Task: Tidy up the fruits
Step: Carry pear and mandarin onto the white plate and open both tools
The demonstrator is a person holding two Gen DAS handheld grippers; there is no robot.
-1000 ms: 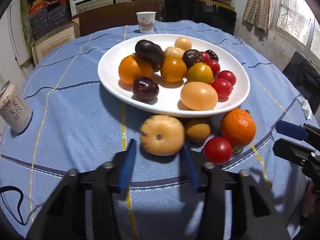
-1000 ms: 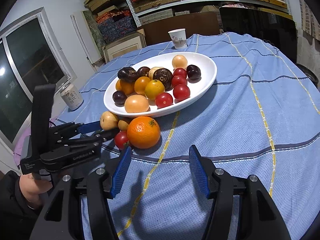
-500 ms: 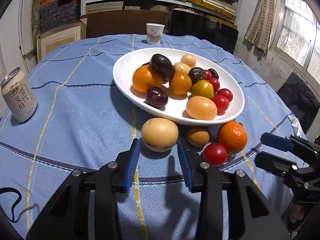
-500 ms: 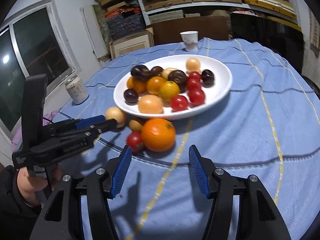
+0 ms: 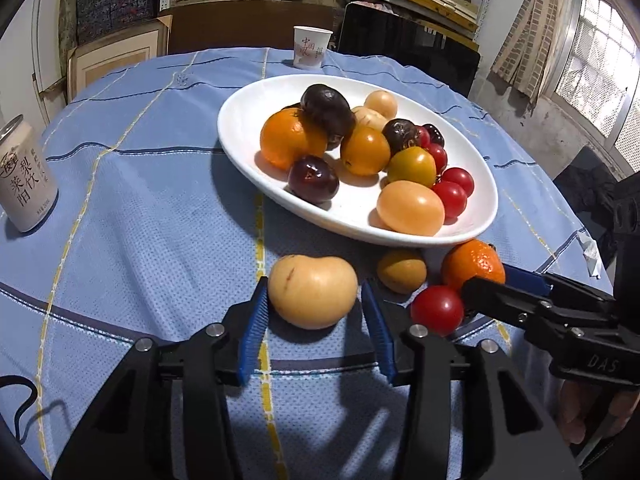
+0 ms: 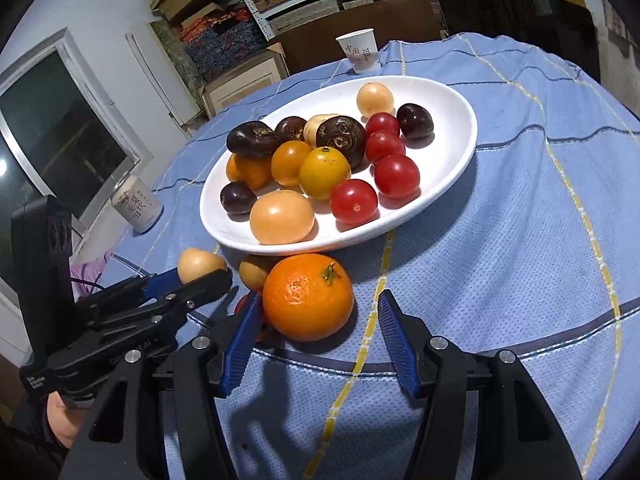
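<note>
A white plate [image 5: 248, 120] [image 6: 452, 96] holds several oranges, tomatoes and dark fruits. In front of it on the blue cloth lie a pale tan fruit [image 5: 312, 296] [image 6: 198, 264], a small yellow fruit [image 5: 402, 270], a red tomato [image 5: 438, 310] and a mandarin [image 6: 308, 296] [image 5: 474, 264]. My left gripper [image 5: 314, 304] straddles the tan fruit. Its jaws are opening, and a slight gap shows at the right pad. My right gripper [image 6: 320, 300] stands open around the mandarin, with a gap at its right pad. The tomato is mostly hidden in the right wrist view.
A drink can [image 5: 24, 184] [image 6: 136, 204] stands at the left of the table and a paper cup [image 5: 310, 46] [image 6: 360, 52] behind the plate. A black cable [image 5: 16, 392] lies near the front left edge. Shelves and boxes line the back wall.
The left gripper's jaws have widened and the tan fruit now sits deeper between them. The right gripper has moved forward until the mandarin lies between its pads.
</note>
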